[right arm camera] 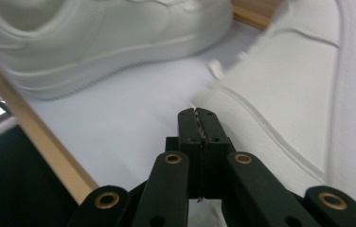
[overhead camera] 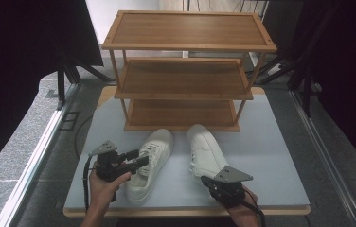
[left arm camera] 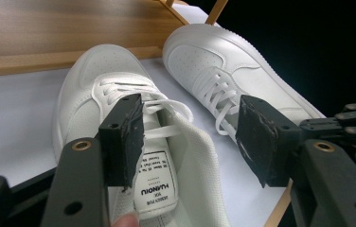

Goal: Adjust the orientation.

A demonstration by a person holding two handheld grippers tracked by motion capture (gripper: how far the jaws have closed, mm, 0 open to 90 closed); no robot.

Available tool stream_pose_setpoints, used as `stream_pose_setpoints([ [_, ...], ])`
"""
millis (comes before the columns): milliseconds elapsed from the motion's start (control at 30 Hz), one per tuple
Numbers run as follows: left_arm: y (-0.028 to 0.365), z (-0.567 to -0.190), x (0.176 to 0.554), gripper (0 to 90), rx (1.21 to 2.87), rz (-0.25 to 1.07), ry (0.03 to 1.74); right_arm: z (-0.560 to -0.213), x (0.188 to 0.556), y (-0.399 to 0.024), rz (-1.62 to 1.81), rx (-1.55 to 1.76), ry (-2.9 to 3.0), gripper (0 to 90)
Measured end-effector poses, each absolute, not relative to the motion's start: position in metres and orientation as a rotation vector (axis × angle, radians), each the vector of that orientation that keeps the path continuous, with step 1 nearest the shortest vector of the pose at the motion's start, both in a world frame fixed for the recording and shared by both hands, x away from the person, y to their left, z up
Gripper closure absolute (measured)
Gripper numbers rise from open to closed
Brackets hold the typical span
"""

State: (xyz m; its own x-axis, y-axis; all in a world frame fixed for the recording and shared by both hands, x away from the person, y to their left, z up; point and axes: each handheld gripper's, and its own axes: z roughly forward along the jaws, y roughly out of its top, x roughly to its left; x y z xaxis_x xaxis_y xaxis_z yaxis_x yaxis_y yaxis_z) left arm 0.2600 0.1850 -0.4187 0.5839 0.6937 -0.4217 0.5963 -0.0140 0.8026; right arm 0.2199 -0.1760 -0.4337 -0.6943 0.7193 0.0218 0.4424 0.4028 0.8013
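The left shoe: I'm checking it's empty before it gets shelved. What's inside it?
Inside the left shoe, the left gripper view shows its white lining and a printed tongue label. The left gripper hangs open above the opening. The toe end is hidden under the laces.

A pale grey table (overhead camera: 271, 156) with a wooden edge occupies the centre of the high view. A three-tier wooden rack (overhead camera: 185, 71) stands on its far half, upper centre of frame. Two white shoes lie in front of it: left shoe (overhead camera: 151, 163) lower centre-left, right shoe (overhead camera: 207, 149) just beside it, toes toward the rack.
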Motion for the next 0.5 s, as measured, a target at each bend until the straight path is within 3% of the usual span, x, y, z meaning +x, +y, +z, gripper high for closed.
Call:
stream_pose_setpoints([
  [500,0.190,-0.421,0.260,42.1,1.688,0.103,1.098,-0.433,0.229,-0.203,1.320,1.083,2.314,89.2],
])
